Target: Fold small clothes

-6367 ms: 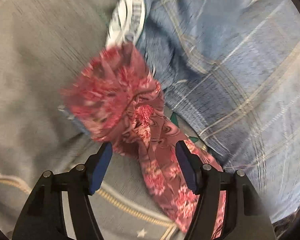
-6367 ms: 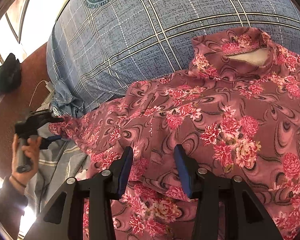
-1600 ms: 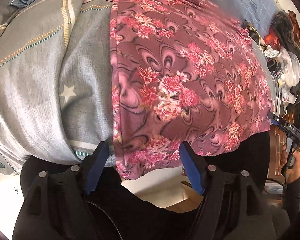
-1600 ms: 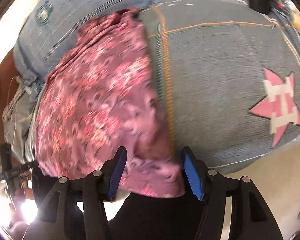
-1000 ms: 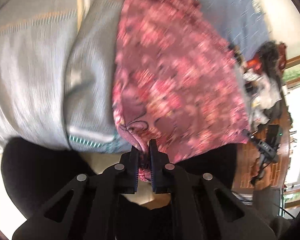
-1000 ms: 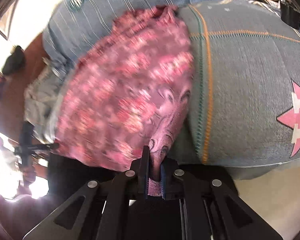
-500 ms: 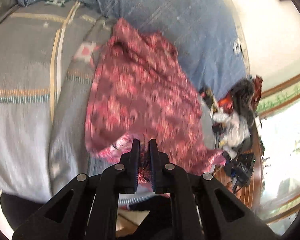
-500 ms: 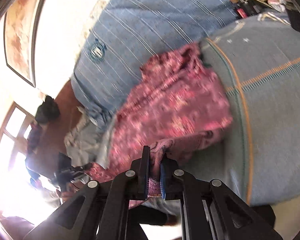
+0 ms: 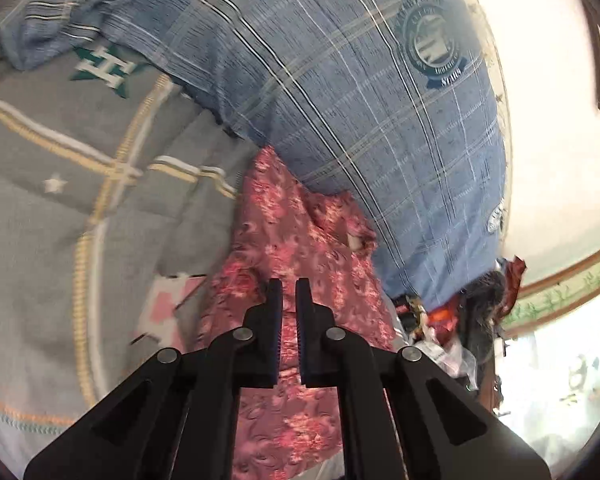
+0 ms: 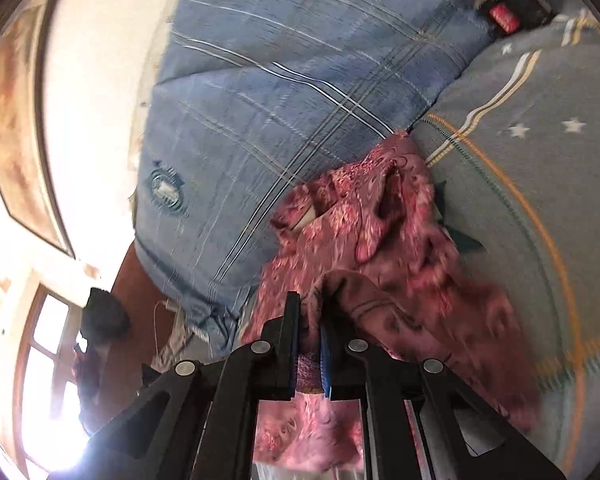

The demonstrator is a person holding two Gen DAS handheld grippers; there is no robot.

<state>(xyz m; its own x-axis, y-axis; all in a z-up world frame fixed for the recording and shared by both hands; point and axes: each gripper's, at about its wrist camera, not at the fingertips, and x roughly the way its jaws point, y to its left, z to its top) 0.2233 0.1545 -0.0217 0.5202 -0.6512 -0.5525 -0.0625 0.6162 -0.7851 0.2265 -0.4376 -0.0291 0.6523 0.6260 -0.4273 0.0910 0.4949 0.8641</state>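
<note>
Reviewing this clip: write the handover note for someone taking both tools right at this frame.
Left tool: shut on the floral top, pinching its near hem.
Right tool: shut on the same top, fabric bunched between the fingers.
The top lies on the grey blanket, its collar end against the blue checked pillow; the near hem is lifted and carried toward the collar.
Done: both hem corners gripped, the lengthwise fold begun.
Left: lay the hem down near the collar, release, smooth, and probably fold once more. Blur hides how even the edges are.
</note>
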